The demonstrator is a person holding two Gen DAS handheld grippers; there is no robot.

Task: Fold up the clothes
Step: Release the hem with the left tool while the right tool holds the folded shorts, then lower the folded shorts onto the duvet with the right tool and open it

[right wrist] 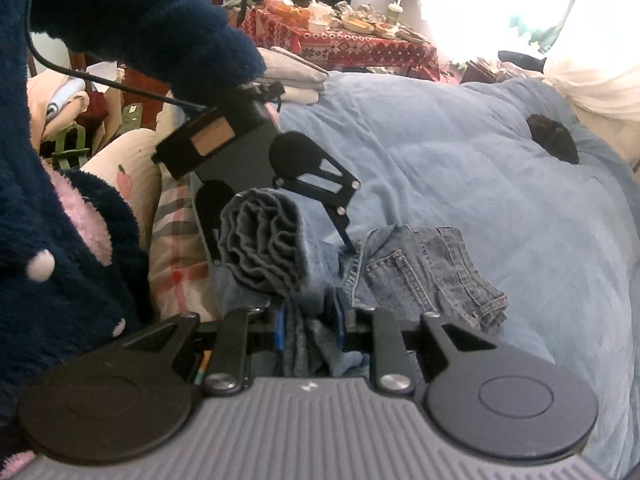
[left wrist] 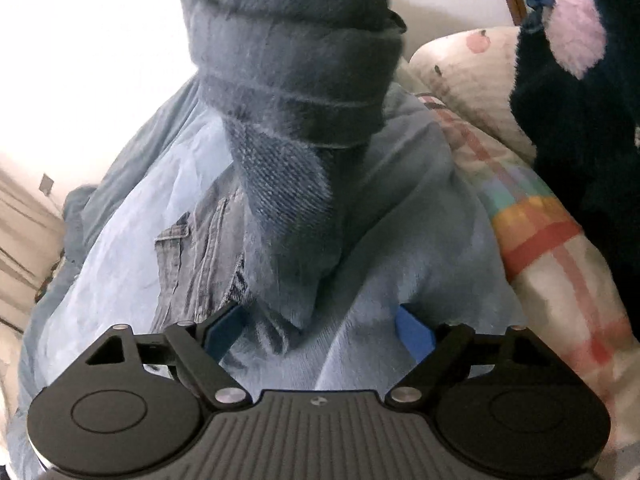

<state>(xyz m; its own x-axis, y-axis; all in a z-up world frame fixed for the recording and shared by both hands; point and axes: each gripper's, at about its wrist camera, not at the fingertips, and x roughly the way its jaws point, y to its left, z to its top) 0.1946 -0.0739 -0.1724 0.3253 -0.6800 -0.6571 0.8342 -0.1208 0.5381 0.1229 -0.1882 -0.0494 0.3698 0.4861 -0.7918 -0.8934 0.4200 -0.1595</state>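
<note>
A pair of blue jeans (right wrist: pixel 416 272) lies on a light blue blanket (right wrist: pixel 460 152), one leg rolled into a thick roll (right wrist: pixel 260 240). In the left wrist view the roll (left wrist: pixel 292 60) rises in front of the camera, with the denim (left wrist: pixel 280 208) running down between my left gripper's blue pads. My left gripper (left wrist: pixel 320 328) is open wide around the denim. It also shows in the right wrist view (right wrist: pixel 280 184), beside the roll. My right gripper (right wrist: pixel 310 320) is shut on a bunch of the jeans fabric just below the roll.
A plaid quilt (left wrist: pixel 552 248) and a peach-print pillow (left wrist: pixel 460 64) lie along the bed's edge. The person's dark fleece sleeve (right wrist: pixel 132 20) is at the left. A cluttered table with a red cloth (right wrist: pixel 352 40) and folded grey clothes (right wrist: pixel 296 76) are behind the bed.
</note>
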